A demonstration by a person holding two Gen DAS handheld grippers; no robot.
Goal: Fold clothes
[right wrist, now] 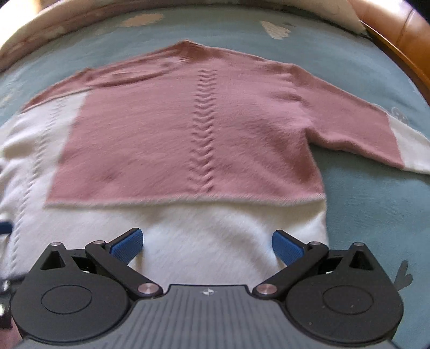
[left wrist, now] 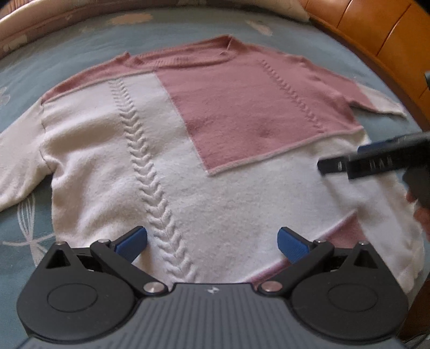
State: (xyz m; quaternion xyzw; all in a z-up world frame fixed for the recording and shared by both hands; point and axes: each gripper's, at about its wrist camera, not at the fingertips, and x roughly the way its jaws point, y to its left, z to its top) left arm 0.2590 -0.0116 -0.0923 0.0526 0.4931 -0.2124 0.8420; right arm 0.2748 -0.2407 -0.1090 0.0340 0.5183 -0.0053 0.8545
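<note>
A pink and white knit sweater [left wrist: 188, 150] lies flat on the bed, neckline at the far side, both sleeves spread outward. My left gripper [left wrist: 212, 243] hovers open over the white lower part near the hem, beside the cable-knit stripe [left wrist: 150, 182]. In the right wrist view the same sweater [right wrist: 188, 139] fills the middle, its pink sleeve [right wrist: 362, 128] stretched to the right. My right gripper [right wrist: 207, 245] is open above the white band close to the hem, nothing between its fingers. In the left wrist view the right gripper [left wrist: 336, 165] appears blurred from the side at the right edge.
A blue-grey bedspread [left wrist: 80, 48] with pale patterns lies under the sweater. A wooden bed frame [left wrist: 376, 32] curves along the far right. A pale pillow corner [right wrist: 349, 13] sits at the top right. Part of a hand [left wrist: 422, 214] shows at the right edge.
</note>
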